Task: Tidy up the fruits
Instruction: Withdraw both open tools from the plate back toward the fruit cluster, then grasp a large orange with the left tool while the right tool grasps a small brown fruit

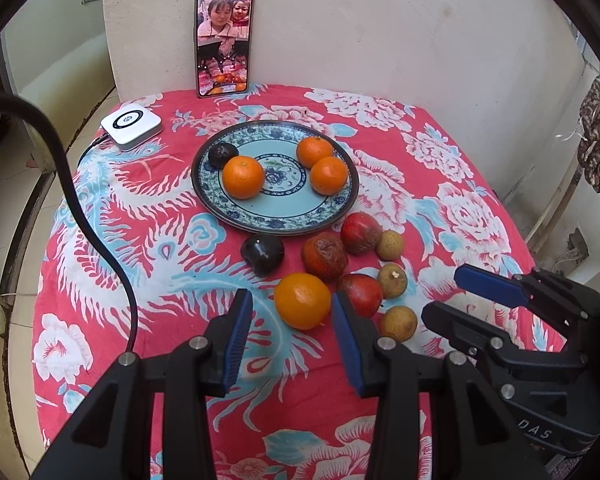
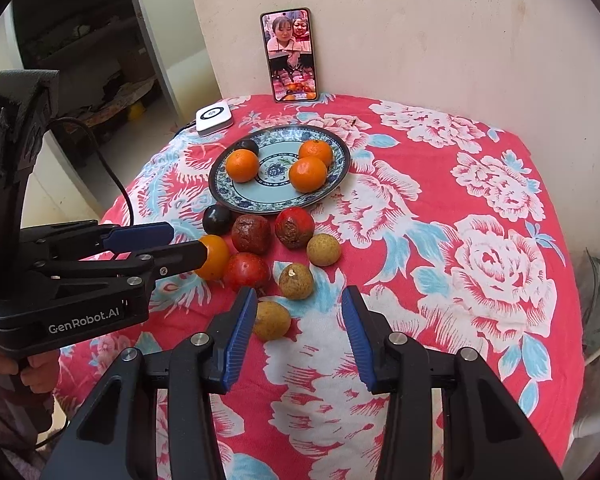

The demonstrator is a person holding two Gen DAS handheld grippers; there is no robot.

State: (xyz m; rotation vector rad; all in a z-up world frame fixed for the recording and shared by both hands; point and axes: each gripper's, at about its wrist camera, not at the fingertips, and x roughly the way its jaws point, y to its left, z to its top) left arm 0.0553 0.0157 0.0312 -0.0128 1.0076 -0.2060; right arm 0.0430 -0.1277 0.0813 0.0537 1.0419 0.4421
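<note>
Left claw: the black two-finger left claw with blue pads [image 1: 292,312] is spread and pinching nothing, angled down at the table.
Straight ahead of it: the round loose orange [image 1: 302,301] sits on the cloth dead centre in the gap between the two pads, with daylight on either side as the left wrist camera shows it. No pad looks pressed on it.
Side check: from the right wrist camera, one black fingertip of the left claw [image 2: 180,246] overlaps the loose orange [image 2: 214,257]. Touching or just in front? Can't tell from there.
Right claw: the matching right claw [image 2: 299,306] is also spread and empty, with the small tan oval fruit [image 2: 271,320] just inside its left pad, off centre.
Nearer hand: for the orange, the left one, by my reading.
Long axis: none to speak of. The orange is round, so any pinch line works.
Neighbours: a red round fruit [image 1: 361,294] lies just beside the orange, close to the claw's right-hand pad. That could get nudged.
Beyond: the blue-and-white patterned plate [image 1: 276,220] lies further ahead, already carrying three oranges and a dark fruit.
Underneath: red flowered cloth over the table [image 1: 112,208].
</note>
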